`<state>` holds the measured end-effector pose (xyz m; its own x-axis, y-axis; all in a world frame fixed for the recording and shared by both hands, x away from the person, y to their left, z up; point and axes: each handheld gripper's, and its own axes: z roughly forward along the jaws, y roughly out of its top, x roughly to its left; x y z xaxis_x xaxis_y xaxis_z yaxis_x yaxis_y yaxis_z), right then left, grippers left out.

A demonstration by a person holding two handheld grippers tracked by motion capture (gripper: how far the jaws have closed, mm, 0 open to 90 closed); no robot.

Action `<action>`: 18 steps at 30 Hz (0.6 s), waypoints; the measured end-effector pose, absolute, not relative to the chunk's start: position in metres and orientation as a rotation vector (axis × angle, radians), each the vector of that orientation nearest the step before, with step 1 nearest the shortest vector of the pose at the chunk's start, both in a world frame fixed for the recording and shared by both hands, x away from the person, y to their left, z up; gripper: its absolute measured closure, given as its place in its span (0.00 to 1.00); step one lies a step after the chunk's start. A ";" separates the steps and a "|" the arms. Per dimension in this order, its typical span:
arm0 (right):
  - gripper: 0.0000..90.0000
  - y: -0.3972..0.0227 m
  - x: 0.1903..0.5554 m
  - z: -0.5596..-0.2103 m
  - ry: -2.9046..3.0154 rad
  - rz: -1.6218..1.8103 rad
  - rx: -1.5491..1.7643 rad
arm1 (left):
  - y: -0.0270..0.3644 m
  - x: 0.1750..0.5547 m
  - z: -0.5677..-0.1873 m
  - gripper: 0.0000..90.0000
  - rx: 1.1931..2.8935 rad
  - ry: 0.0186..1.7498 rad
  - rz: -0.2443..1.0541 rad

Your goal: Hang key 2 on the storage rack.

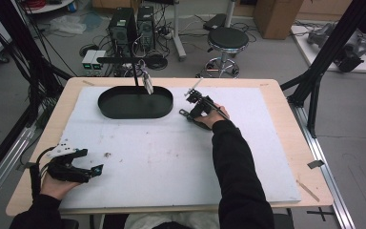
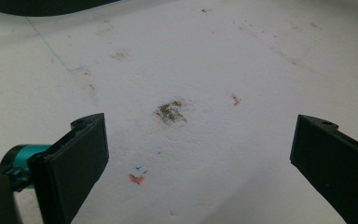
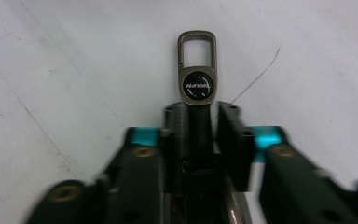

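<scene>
High view: the left gripper (image 1: 93, 171) rests near the white mat's (image 1: 162, 157) front-left edge, open mat ahead of it. The right gripper (image 1: 194, 98) sits just right of the black oval tray (image 1: 109, 112).

Left gripper view: jaws spread wide, holding nothing, over a grey smudge (image 2: 171, 111).

Right gripper view: jaws closed on a HAVAL keychain (image 3: 196, 84), its clasp projecting beyond the jaw tips above bare mat.

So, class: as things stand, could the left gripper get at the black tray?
Probably yes: the left gripper is open and holds nothing, and bare white mat lies between it and the black tray.
</scene>
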<state>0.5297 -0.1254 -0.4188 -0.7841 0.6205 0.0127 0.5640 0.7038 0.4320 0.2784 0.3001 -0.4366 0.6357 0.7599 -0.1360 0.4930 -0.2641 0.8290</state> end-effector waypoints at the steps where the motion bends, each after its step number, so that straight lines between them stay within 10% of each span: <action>1: 0.90 -0.125 0.528 -0.418 2.778 0.637 0.970 | 0.300 0.279 -0.437 0.05 1.930 0.988 0.360; 18: 0.95 -0.142 0.522 -0.397 2.661 0.777 1.081 | 0.302 0.275 -0.439 0.05 1.917 0.997 0.350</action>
